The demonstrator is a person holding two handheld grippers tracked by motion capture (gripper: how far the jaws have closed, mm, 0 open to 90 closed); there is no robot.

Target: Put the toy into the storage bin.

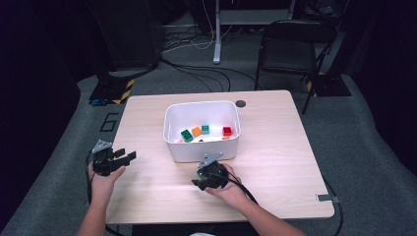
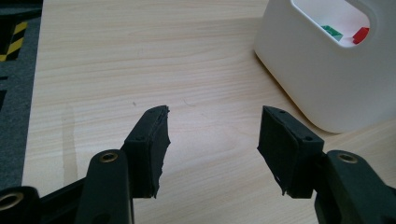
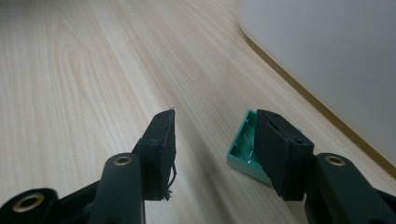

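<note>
My left gripper (image 1: 124,156) hovers over the table's left side, open, and the left gripper view shows only bare wood between its fingers (image 2: 212,114). Just in front of the white bin (image 1: 201,150), my right gripper (image 1: 199,184) is held low over the table. In the right gripper view it is open (image 3: 215,116), and a teal brick (image 3: 239,150) lies on its side against the inner face of the right-hand finger, partly hidden by it. The other finger stands clear of the brick. The bin holds a green (image 1: 187,135), an orange (image 1: 196,131), a teal (image 1: 205,129) and a red brick (image 1: 227,131).
The bin's wall (image 3: 327,56) rises close on the right of my right gripper. A black round cap (image 1: 240,103) sits in the tabletop behind the bin. A black chair (image 1: 290,49) and cables stand on the floor beyond the table.
</note>
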